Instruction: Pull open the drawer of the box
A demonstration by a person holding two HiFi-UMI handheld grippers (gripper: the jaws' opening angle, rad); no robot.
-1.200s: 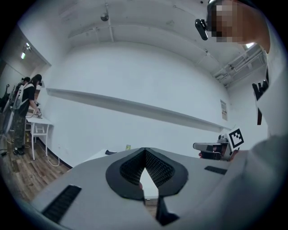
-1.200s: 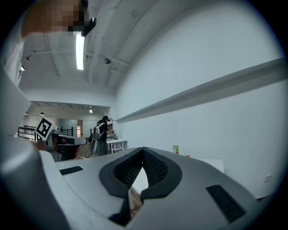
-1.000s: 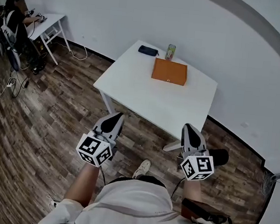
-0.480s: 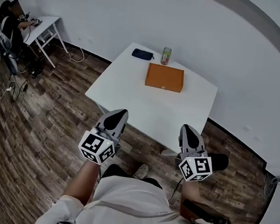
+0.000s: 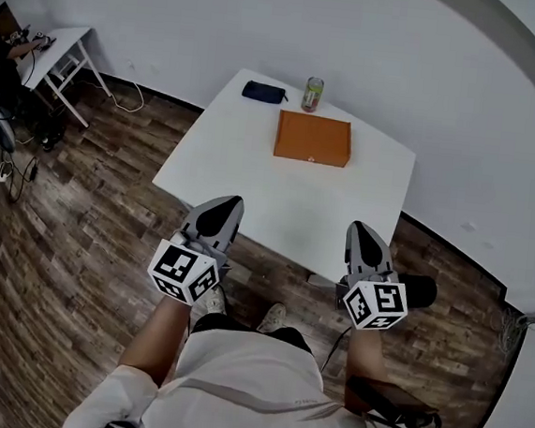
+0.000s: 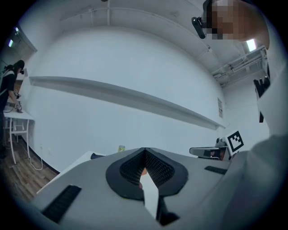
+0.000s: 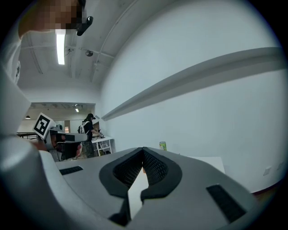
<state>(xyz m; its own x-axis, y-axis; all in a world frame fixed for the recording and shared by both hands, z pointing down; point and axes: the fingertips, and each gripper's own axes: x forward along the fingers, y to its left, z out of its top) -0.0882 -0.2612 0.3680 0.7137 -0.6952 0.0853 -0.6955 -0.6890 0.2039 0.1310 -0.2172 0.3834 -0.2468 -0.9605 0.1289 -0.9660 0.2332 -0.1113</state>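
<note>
Box (image 5: 313, 138), orange and flat, is seen lying on a white table (image 5: 251, 193), toward the table's far side and close to the wall. Just beyond it a green can (image 5: 312, 94) is stood upright, and a dark pouch (image 5: 263, 91) is laid to the left of the can. No drawer is seen pulled out. The near face of the box looks flush, and any handle on it is too small to be made out.

Both grippers are held about level in front of the person's body, by the table's near edge and well apart from the box. The left gripper (image 5: 223, 206) is shown with its jaws pressed together and nothing held. In its own view only a sliver of the far-off orange box is glimpsed past the closed tips. The right gripper (image 5: 360, 234) is likewise closed and empty, with the can seen in the distance above its jaws.

The task is judged to be not yet begun. Nothing on the table is touched, and the drawer is taken to be fully shut. Everything is left to be done: the box must be reached, the jaws parted, the drawer front gripped and drawn out, with the box probably steadied by the other gripper.
</note>
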